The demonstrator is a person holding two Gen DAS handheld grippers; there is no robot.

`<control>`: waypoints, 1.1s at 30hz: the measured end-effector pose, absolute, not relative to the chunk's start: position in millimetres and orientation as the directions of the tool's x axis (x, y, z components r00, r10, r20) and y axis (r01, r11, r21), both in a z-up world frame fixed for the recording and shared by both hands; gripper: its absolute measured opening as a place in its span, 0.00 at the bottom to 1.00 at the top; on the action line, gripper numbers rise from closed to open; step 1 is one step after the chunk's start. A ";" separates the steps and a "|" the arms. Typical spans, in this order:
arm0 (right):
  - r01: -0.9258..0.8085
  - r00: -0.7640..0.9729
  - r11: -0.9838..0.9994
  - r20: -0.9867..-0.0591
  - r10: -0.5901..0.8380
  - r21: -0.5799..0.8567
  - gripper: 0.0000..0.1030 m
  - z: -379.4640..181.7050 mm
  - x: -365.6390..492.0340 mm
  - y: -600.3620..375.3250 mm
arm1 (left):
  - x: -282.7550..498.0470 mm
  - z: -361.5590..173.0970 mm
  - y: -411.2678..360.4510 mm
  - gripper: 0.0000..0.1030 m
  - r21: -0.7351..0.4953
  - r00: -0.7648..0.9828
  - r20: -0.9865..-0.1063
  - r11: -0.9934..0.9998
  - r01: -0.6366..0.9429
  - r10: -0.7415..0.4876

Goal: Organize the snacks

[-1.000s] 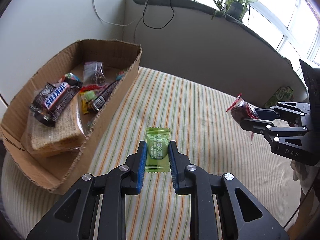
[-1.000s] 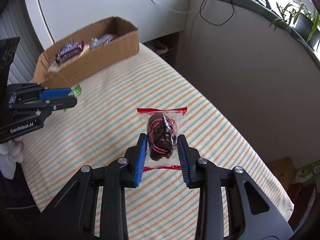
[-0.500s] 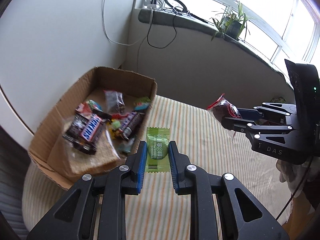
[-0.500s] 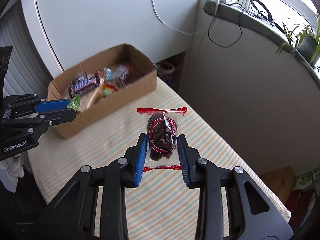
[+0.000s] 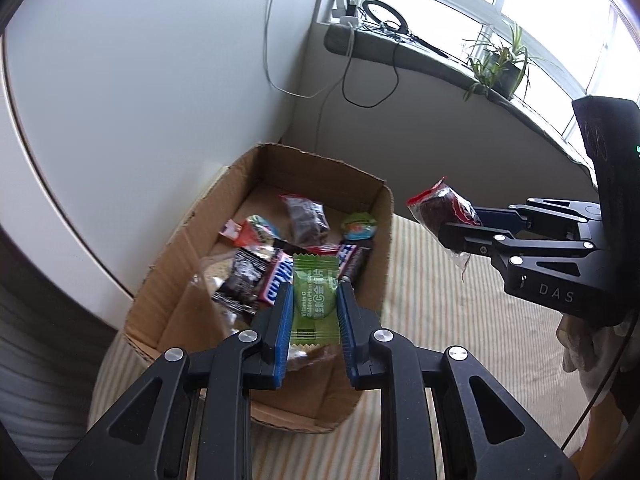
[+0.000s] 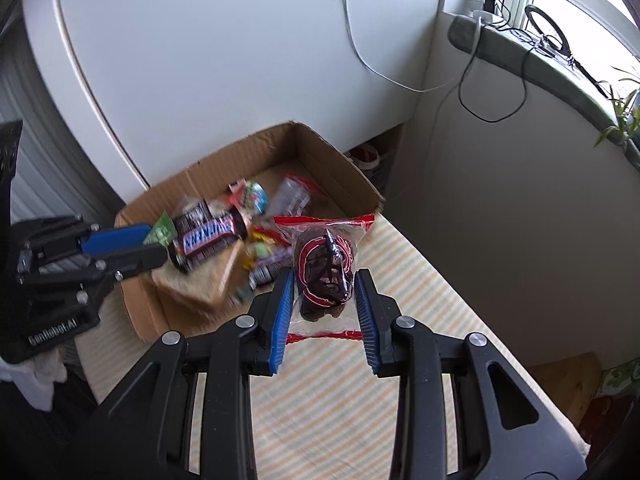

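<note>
My left gripper is shut on a green plum candy packet and holds it in the air over the near part of the cardboard box. My right gripper is shut on a clear red-edged packet of dark dried fruit, held in the air just right of the box. The box holds a Snickers bar, a sandwich-like packet and several small sweets. The right gripper also shows in the left wrist view, and the left gripper in the right wrist view.
The box stands on a striped green-and-orange cloth over a table, close to a white wall. A window ledge with cables and a potted plant runs behind. White cloth hangs at the right.
Both grippers have risen and moved toward the box with their packets. The green packet now hangs over the box; the dark fruit packet is now beside its right wall.
</note>
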State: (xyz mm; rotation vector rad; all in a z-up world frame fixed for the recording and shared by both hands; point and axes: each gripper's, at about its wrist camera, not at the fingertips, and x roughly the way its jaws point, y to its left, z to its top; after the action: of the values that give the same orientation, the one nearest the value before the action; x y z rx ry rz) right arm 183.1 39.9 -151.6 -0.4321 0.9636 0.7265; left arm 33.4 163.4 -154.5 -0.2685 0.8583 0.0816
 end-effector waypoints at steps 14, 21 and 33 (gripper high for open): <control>-0.720 0.358 0.694 -0.851 0.384 0.010 0.49 -152.4 201.0 95.4 | 38.9 -151.2 194.2 0.20 -0.215 0.669 -0.743 0.953 -0.212 -0.019; -0.712 0.362 0.701 -0.836 0.412 0.037 0.58 -144.2 203.6 96.4 | 37.9 -150.7 198.5 0.24 -0.209 0.666 -0.746 0.952 -0.222 -0.009; -0.675 0.391 0.735 -0.815 0.429 0.063 0.58 -125.1 189.0 72.2 | 22.2 -140.1 204.4 0.39 -0.204 0.679 -0.734 0.950 -0.235 0.010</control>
State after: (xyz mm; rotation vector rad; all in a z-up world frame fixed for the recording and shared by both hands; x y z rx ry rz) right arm 189.0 72.2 -125.1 -0.2994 0.9324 0.7145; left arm 22.2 204.4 -140.1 -0.2942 0.8153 0.1395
